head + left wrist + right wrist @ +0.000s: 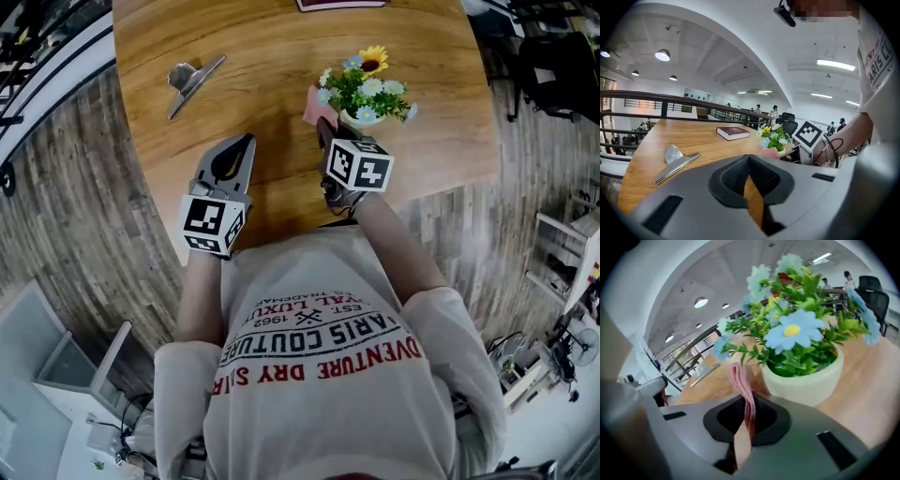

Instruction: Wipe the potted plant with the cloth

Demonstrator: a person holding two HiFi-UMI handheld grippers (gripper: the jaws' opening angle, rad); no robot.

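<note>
The potted plant [367, 89] has blue, white and yellow flowers in a cream pot [806, 378] and stands on the round wooden table [262, 56]. My right gripper [325, 131] is shut on a folded pink cloth [746, 401]; the cloth [317, 105] sticks out just left of the pot, close to its side. In the right gripper view the pot fills the space just beyond the jaws. My left gripper [246, 142] is shut and empty over the table's near edge, left of the plant [773, 137].
A large metal clip [190, 82] lies on the table at the left, also seen as the clip [675, 160] ahead of the left gripper. A dark red book [733, 132] lies at the far side. Railings and wood floor surround the table.
</note>
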